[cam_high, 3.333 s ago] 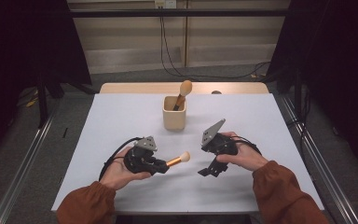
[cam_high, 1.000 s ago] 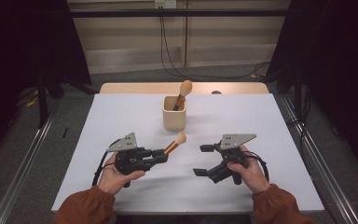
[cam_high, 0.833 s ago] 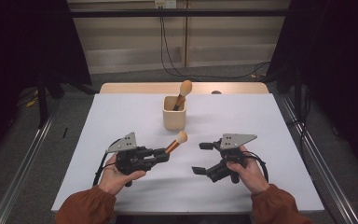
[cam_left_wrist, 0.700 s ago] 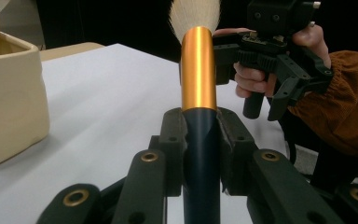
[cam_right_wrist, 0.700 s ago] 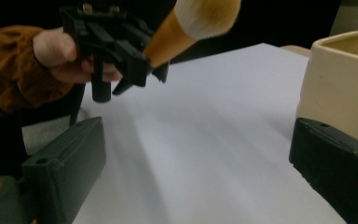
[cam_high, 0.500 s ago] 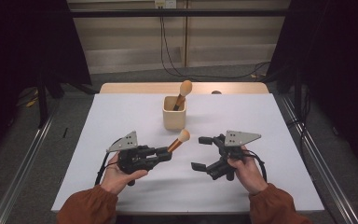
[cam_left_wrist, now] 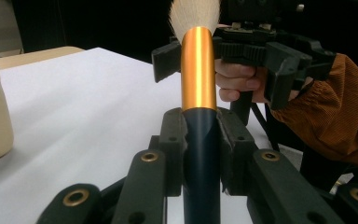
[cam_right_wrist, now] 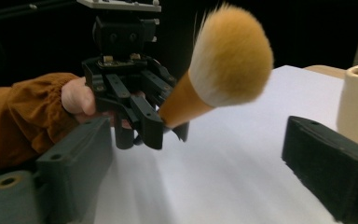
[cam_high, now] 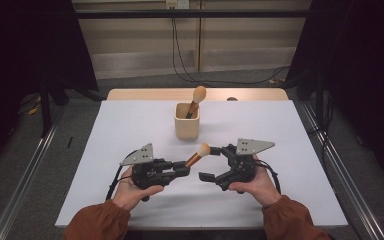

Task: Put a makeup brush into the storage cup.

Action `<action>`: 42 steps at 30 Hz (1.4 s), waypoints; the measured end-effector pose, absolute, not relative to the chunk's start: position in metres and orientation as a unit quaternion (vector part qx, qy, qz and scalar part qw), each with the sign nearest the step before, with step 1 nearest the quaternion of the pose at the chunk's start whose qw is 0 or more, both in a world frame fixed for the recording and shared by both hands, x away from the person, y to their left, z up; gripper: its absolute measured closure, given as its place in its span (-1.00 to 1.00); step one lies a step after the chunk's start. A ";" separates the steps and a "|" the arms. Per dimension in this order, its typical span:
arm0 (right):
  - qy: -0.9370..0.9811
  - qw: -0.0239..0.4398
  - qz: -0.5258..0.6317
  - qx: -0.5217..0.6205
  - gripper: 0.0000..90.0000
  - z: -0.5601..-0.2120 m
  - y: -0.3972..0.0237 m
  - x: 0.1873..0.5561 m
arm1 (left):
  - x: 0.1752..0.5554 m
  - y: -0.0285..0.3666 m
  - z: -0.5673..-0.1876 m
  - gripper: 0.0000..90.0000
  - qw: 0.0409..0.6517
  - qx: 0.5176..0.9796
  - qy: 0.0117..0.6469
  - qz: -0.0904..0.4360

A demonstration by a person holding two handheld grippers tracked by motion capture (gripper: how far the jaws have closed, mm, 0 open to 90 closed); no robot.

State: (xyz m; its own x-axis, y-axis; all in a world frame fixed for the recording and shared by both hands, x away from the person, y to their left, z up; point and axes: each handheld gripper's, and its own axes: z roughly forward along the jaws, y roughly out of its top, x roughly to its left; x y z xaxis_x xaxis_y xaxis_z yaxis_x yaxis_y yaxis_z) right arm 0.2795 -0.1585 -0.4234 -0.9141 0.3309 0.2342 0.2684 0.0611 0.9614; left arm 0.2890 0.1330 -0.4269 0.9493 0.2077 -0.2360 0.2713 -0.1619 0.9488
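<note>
No text, label, brand, number or sign can be read anywhere in these pictures. The dark-handled makeup brush with the copper-coloured ferrule [cam_left_wrist: 198, 70] between the fingers carries no legible marking, and neither does the cream square holder [cam_high: 187, 121] beyond the fingers or the grey three-cornered plates on the grippers.
</note>
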 end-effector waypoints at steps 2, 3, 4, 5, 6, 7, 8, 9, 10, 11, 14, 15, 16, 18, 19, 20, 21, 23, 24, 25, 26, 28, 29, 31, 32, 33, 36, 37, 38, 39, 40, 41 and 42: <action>0.725 0.017 0.658 0.203 -0.62 -0.424 -0.157 0.281 | 0.289 0.133 -0.427 0.65 0.628 0.762 0.156 -0.026; 0.722 0.011 0.661 0.203 -0.55 -0.424 -0.157 0.282 | 0.289 0.133 -0.427 0.65 0.628 0.762 0.155 -0.028; 0.719 0.007 0.665 0.204 -0.49 -0.424 -0.156 0.283 | 0.289 0.133 -0.427 0.65 0.628 0.762 0.156 -0.027; 0.718 0.006 0.666 0.202 -0.43 -0.424 -0.156 0.284 | 0.289 0.133 -0.427 0.65 0.628 0.762 0.156 -0.027; 0.717 0.004 0.667 0.203 -0.39 -0.423 -0.155 0.284 | 0.289 0.133 -0.427 0.65 0.629 0.761 0.155 -0.027; 0.714 -0.002 0.669 0.204 -0.35 -0.424 -0.155 0.285 | 0.289 0.133 -0.427 0.65 0.629 0.762 0.155 -0.027; 0.712 -0.003 0.671 0.206 -0.28 -0.424 -0.154 0.285 | 0.289 0.133 -0.427 0.65 0.629 0.762 0.155 -0.028; 0.711 -0.004 0.672 0.206 -0.23 -0.424 -0.154 0.285 | 0.289 0.133 -0.427 0.65 0.628 0.762 0.154 -0.028; 0.710 -0.006 0.673 0.206 -0.19 -0.424 -0.154 0.285 | 0.289 0.132 -0.428 0.65 0.629 0.761 0.155 -0.028; 0.710 -0.007 0.673 0.207 -0.16 -0.425 -0.154 0.286 | 0.289 0.132 -0.428 0.65 0.629 0.761 0.154 -0.029; 0.706 -0.012 0.677 0.207 0.01 -0.425 -0.153 0.286 | 0.289 0.132 -0.428 0.65 0.629 0.762 0.152 -0.031; 0.705 -0.012 0.678 0.209 0.04 -0.425 -0.153 0.287 | 0.288 0.131 -0.428 0.65 0.628 0.762 0.152 -0.029; 0.702 -0.014 0.680 0.209 0.09 -0.425 -0.152 0.287 | 0.288 0.131 -0.428 0.65 0.628 0.762 0.152 -0.030; 0.700 -0.020 0.683 0.210 0.18 -0.425 -0.152 0.287 | 0.288 0.131 -0.428 0.65 0.628 0.763 0.152 -0.028; 0.698 -0.023 0.684 0.211 0.20 -0.426 -0.152 0.288 | 0.288 0.131 -0.428 0.65 0.629 0.762 0.152 -0.028; 0.698 -0.024 0.684 0.213 0.22 -0.426 -0.151 0.288 | 0.288 0.131 -0.428 0.65 0.629 0.762 0.152 -0.028; 0.697 -0.026 0.684 0.213 0.26 -0.427 -0.151 0.288 | 0.289 0.131 -0.428 0.65 0.629 0.762 0.151 -0.028; 0.697 -0.030 0.685 0.212 0.32 -0.428 -0.150 0.288 | 0.289 0.131 -0.428 0.65 0.629 0.763 0.149 -0.030; 0.695 -0.033 0.686 0.213 0.37 -0.428 -0.150 0.288 | 0.288 0.130 -0.429 0.65 0.629 0.762 0.149 -0.029; 0.694 -0.036 0.687 0.212 0.41 -0.428 -0.149 0.288 | 0.288 0.130 -0.429 0.65 0.629 0.762 0.149 -0.029; 0.693 -0.037 0.688 0.213 0.44 -0.428 -0.149 0.289 | 0.289 0.131 -0.428 0.65 0.630 0.762 0.149 -0.030; 0.688 -0.046 0.691 0.215 0.46 -0.429 -0.149 0.289 | 0.289 0.131 -0.429 0.65 0.630 0.761 0.149 -0.033; 0.689 -0.047 0.690 0.215 0.47 -0.429 -0.149 0.289 | 0.289 0.131 -0.429 0.65 0.630 0.762 0.149 -0.033; 0.688 -0.050 0.691 0.215 0.49 -0.430 -0.149 0.289 | 0.290 0.131 -0.430 0.64 0.628 0.763 0.149 -0.037; 0.688 -0.053 0.691 0.215 0.50 -0.430 -0.149 0.289 | 0.290 0.130 -0.431 0.64 0.629 0.763 0.149 -0.035; 0.687 -0.055 0.691 0.216 0.51 -0.430 -0.149 0.289 | 0.290 0.130 -0.431 0.64 0.628 0.763 0.148 -0.036; 0.685 -0.060 0.693 0.216 0.55 -0.430 -0.149 0.290 | 0.291 0.129 -0.432 0.62 0.627 0.763 0.149 -0.038; 0.686 -0.061 0.692 0.216 0.56 -0.430 -0.149 0.290 | 0.291 0.129 -0.432 0.61 0.626 0.764 0.149 -0.038; 0.686 -0.061 0.692 0.215 0.57 -0.429 -0.150 0.290 | 0.292 0.129 -0.432 0.61 0.626 0.765 0.147 -0.037; 0.685 -0.066 0.693 0.214 0.59 -0.430 -0.150 0.290 | 0.292 0.129 -0.432 0.60 0.625 0.765 0.149 -0.037; 0.686 -0.068 0.692 0.215 0.59 -0.430 -0.150 0.291 | 0.292 0.128 -0.433 0.59 0.626 0.765 0.150 -0.038; 0.686 -0.068 0.692 0.216 0.60 -0.430 -0.150 0.291 | 0.292 0.129 -0.433 0.59 0.624 0.766 0.149 -0.039; 0.686 -0.069 0.692 0.216 0.60 -0.430 -0.150 0.291 | 0.292 0.128 -0.433 0.59 0.625 0.765 0.150 -0.040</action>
State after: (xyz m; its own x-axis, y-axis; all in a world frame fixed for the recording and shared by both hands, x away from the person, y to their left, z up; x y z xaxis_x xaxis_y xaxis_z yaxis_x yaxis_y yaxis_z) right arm 0.2909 -0.1498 -0.4297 -0.8970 0.2019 0.3932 0.3915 -0.0501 0.9188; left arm 0.2924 0.1281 -0.4328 0.9518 0.1799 -0.2483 0.2793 -0.1744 0.9443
